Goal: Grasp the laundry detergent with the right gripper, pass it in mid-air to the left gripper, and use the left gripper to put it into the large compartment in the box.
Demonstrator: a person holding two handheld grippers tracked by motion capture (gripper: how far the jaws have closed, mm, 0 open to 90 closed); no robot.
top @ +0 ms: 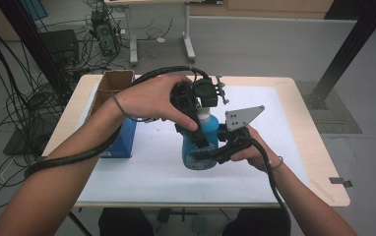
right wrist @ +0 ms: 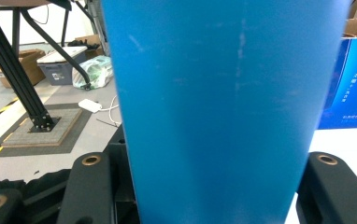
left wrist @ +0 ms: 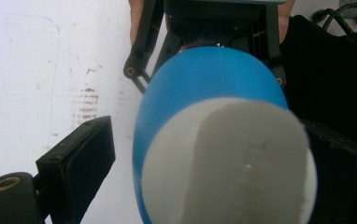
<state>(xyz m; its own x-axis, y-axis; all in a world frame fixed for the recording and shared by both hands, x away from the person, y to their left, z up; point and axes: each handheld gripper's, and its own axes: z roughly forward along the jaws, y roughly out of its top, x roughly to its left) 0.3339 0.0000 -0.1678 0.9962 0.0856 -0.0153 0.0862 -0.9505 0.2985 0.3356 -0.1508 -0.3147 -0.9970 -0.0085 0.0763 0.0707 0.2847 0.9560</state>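
The counter (top: 294, 118) carries a blue box (top: 122, 140) at its left and, mid-sheet, an upright blue bottle (top: 199, 142). The right tongs (top: 214, 153) are clenched on its body; the left tongs (top: 196, 105) straddle its white cap (left wrist: 228, 163) from above, one jaw clear of it — released. Likely risk: twisting the cap spins the smooth bottle if the lower grip slips — or tips it.

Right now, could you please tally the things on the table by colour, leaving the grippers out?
Blue with white cap: 1, the bottle
Blue: 1, the box
Brown: 1, the cardboard box
Total: 3
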